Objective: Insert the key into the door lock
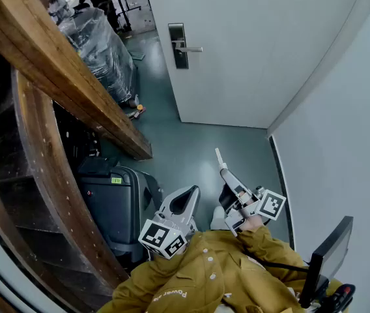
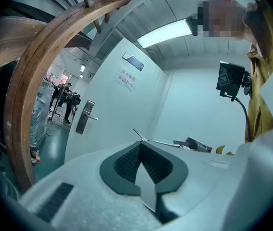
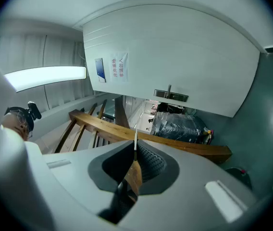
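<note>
A white door (image 1: 250, 57) stands ahead, with its metal lock plate and lever handle (image 1: 178, 44) on its left side. My right gripper (image 1: 225, 171) is shut on a key (image 1: 219, 156). The key's thin blade (image 3: 135, 137) sticks out past the pads toward the door, well short of the lock (image 3: 171, 95). My left gripper (image 1: 190, 193) hangs beside it, lower left, jaws shut with nothing between them (image 2: 139, 144). From the left gripper view the lock (image 2: 84, 117) lies far off to the left, and the key tip (image 2: 139, 134) shows just beyond the jaws.
A curved wooden stair rail (image 1: 61, 70) runs along the left. A plastic-wrapped bundle (image 1: 100, 51) stands behind it. A dark case (image 1: 116, 204) sits by my left side. A white wall (image 1: 341, 142) closes the right, and a black screen (image 1: 328, 256) is at the lower right.
</note>
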`<state>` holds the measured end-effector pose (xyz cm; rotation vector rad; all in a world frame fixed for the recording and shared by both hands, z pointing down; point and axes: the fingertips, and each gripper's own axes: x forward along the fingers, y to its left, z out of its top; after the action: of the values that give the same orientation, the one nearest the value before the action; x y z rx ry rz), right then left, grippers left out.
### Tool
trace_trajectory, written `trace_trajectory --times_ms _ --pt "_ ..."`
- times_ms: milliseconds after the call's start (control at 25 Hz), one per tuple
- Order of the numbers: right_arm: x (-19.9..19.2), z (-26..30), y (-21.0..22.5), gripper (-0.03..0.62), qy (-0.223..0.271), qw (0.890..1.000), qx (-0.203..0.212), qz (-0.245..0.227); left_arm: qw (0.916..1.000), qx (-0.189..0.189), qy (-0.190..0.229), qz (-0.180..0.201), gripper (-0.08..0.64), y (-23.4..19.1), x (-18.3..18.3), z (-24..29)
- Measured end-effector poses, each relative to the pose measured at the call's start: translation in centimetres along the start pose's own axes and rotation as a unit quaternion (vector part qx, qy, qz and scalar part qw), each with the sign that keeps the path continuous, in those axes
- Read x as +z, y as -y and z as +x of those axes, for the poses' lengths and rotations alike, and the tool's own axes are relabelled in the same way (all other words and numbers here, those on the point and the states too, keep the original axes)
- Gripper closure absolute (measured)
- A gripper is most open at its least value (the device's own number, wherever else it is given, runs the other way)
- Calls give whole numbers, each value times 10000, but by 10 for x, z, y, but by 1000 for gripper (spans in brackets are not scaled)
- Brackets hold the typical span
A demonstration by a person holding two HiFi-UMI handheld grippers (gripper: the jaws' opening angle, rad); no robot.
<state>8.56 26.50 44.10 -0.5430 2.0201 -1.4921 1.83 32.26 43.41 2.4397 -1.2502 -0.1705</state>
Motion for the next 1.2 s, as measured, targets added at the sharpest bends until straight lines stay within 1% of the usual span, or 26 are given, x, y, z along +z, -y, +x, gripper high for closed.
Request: trace_trajectory --times_ms 200,320,560,760,1000,1200 --pt "-3 1 -3 565 21 10000 -2 -4 10000 4 36 9 558 -1 6 -4" --pt "-4 0 -3 565 8 10000 0 13 9999 53 62 -59 558 -2 4 -5" --pt "-1 -5 -4 565 -19 10000 23 -19 9999 147 57 -53 558 -1 1 -1" --pt "7 -10 -5 563 35 10000 79 -14 9998 186 44 -78 558 4 -1 5" --pt "15 -12 -2 565 -50 9998 195 36 9997 238 37 -26 558 7 -6 16" --pt "34 -17 0 563 -176 9992 313 156 9992 396 82 58 558 17 -5 34"
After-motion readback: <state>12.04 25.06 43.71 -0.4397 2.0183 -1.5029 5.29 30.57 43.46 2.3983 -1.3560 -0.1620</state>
